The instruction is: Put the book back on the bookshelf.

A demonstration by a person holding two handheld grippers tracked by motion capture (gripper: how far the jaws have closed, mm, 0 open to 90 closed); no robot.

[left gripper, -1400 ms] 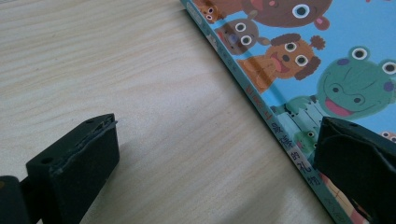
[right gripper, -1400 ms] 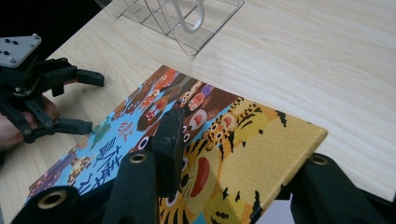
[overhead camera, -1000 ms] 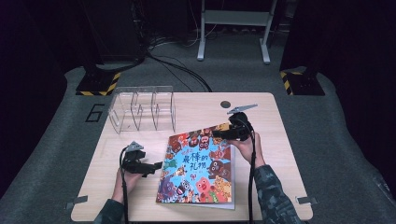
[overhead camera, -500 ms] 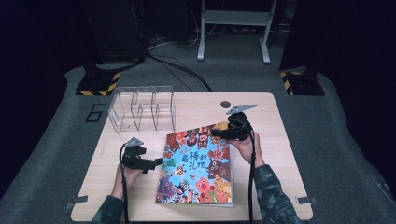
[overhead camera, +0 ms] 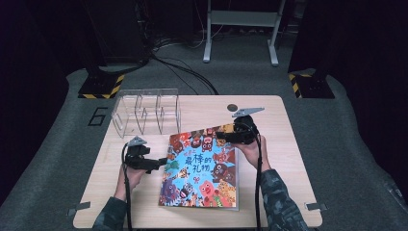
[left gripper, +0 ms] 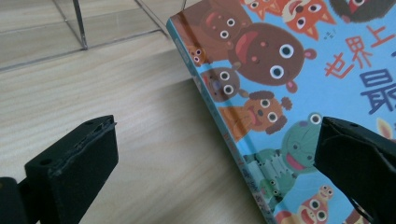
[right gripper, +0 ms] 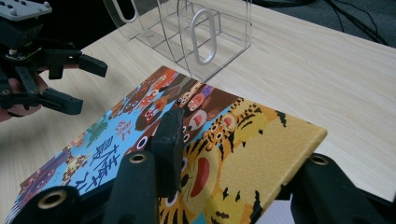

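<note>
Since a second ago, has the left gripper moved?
Yes, slightly. In the high view the left gripper has edged toward the picture book's spine and the clear rack; its open jaws now straddle that edge.

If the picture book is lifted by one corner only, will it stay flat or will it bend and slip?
The picture book looks like a hardcover with a thick spine edge, so it probably stays stiff. Its cover seems glossy, so it may slip on the wooden table. The right hand-held gripper is shut on one corner; being broad, the book may sag or pivot there.
</note>
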